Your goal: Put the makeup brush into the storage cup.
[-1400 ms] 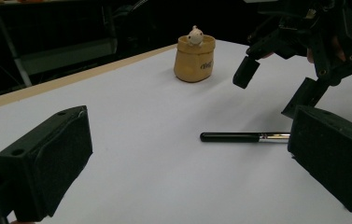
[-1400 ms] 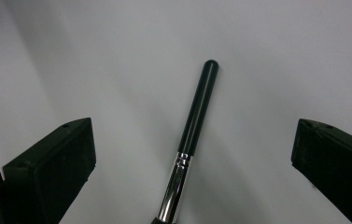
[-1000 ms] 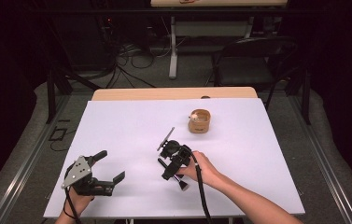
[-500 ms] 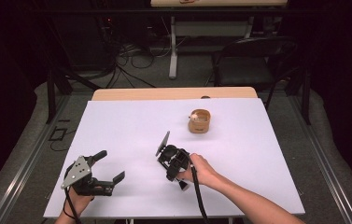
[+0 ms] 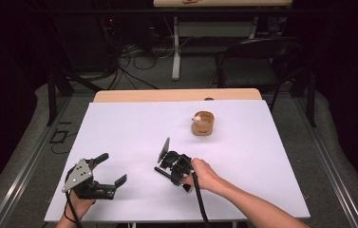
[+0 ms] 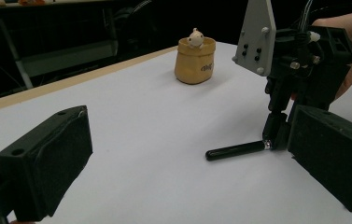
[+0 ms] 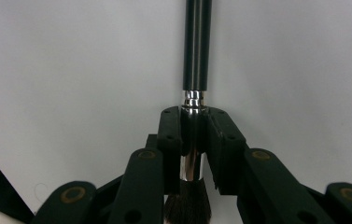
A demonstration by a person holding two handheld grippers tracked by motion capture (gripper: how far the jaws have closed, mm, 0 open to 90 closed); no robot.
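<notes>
A brush with a black handle (image 7: 197, 46), a silver collar and dark bristles lies flat on the white table. My right gripper (image 7: 193, 126) points down at it, and its jaws have just been closing, with the silver collar pinched between the pads. In the high view the right gripper (image 5: 171, 170) sits at the table's front middle and the brush handle (image 5: 162, 172) pokes out to its left. The left gripper view shows the handle (image 6: 234, 151) resting on the table. My left gripper (image 5: 112, 167) rests open and empty at the front left.
A small tan pouch (image 5: 202, 124) with a little pale figure in its top stands upright toward the back right of the white table (image 5: 262, 156). It also appears in the left gripper view as the pouch (image 6: 195, 60). A dark chair (image 5: 257, 57) stands beyond the table.
The right gripper has tipped and shifted slightly over the brush. The left gripper has stayed where it was.
</notes>
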